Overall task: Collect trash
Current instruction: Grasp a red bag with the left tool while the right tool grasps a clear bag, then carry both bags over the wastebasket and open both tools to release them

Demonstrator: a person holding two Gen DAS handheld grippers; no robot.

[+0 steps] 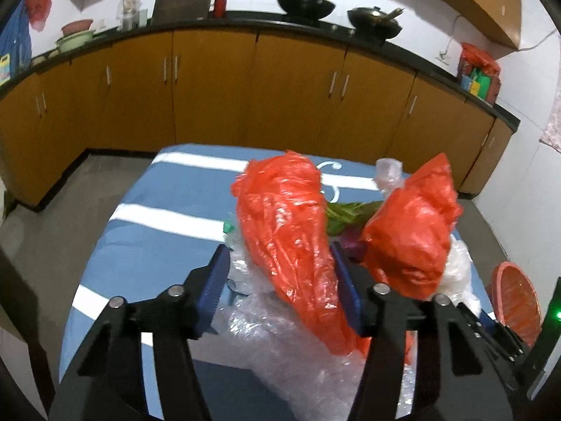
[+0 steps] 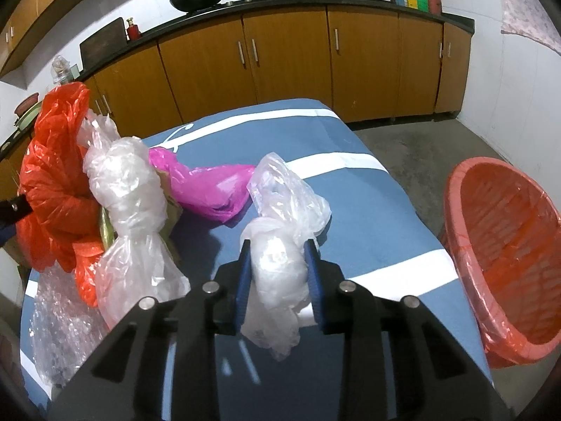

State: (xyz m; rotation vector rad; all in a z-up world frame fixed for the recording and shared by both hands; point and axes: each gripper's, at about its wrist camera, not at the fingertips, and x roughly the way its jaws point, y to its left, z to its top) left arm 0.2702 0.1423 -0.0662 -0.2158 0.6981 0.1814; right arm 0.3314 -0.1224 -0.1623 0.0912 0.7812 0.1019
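Right gripper (image 2: pixel 278 273) pinches a crumpled clear bag (image 2: pixel 280 245) between its blue pads, lifted just above the blue cloth (image 2: pixel 368 210), presumably so it can swing to the red basket (image 2: pixel 505 245) standing off the table's right edge. Left gripper (image 1: pixel 280 284) has its pads spread around a red bag (image 1: pixel 287 231); one pad touches the plastic, the other sits apart from it, so I judge the grasp not yet closed. That bag leans upright against bubble wrap (image 1: pixel 280 347), which keeps its neck raised and easy to take. More trash is clustered on the left half of the table: a second red bag (image 1: pixel 410 238), a pink bag (image 2: pixel 210 189), another clear bag (image 2: pixel 129 193) and some greens (image 1: pixel 343 215). Between the right gripper and the basket the cloth looks open, with only the table edge to cross, and the basket's mouth tilts toward the table, so a short sideways carry seems enough.
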